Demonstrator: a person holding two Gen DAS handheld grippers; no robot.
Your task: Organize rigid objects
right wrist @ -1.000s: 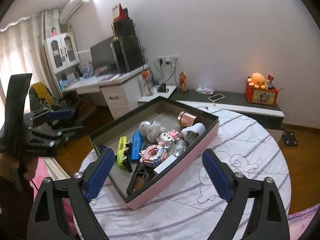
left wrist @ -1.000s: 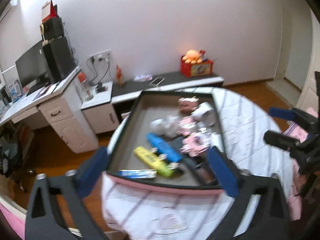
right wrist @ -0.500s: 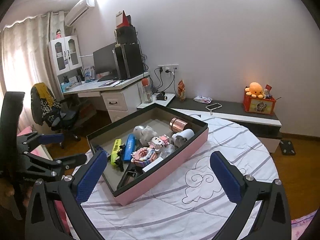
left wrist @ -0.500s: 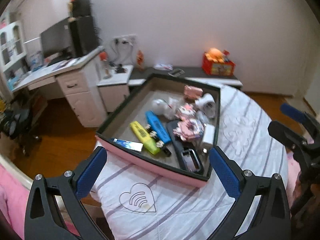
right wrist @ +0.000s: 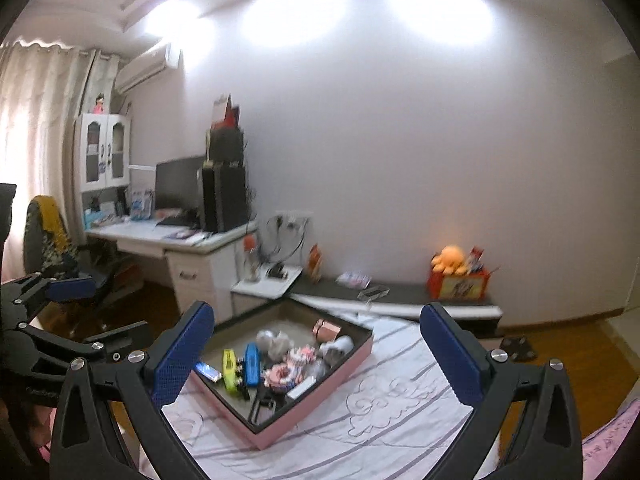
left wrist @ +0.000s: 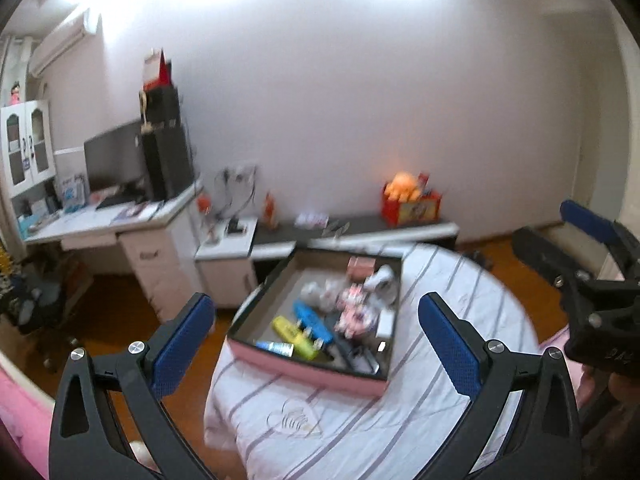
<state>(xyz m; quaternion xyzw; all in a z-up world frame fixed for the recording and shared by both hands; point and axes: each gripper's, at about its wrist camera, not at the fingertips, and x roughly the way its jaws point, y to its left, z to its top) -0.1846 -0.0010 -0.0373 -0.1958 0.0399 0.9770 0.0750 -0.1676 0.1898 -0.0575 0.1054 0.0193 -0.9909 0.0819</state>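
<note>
A pink box with a dark inside [left wrist: 308, 370] [right wrist: 320, 404] stands on a round table under a white striped cloth [left wrist: 400, 432] [right wrist: 400, 400]. It holds several small items: a yellow piece [left wrist: 294, 338] [right wrist: 230, 370], a blue piece [left wrist: 312, 318] [right wrist: 252, 360], pink brick models [right wrist: 286, 372], a copper cup [right wrist: 326, 330], a white roll [left wrist: 380, 278]. My left gripper [left wrist: 316, 344] is open and empty, held well back from the box. My right gripper [right wrist: 316, 354] is open and empty, also held back and high.
A white desk with a monitor and a black tower [right wrist: 224, 200] stands at the left. A low dark shelf with a red box and an orange plush [right wrist: 456, 276] runs along the wall. An office chair [right wrist: 48, 236] is far left. The floor is wood.
Both grippers have pulled back and up from the box, so it looks smaller and lower in both views. Both stay open and empty.
</note>
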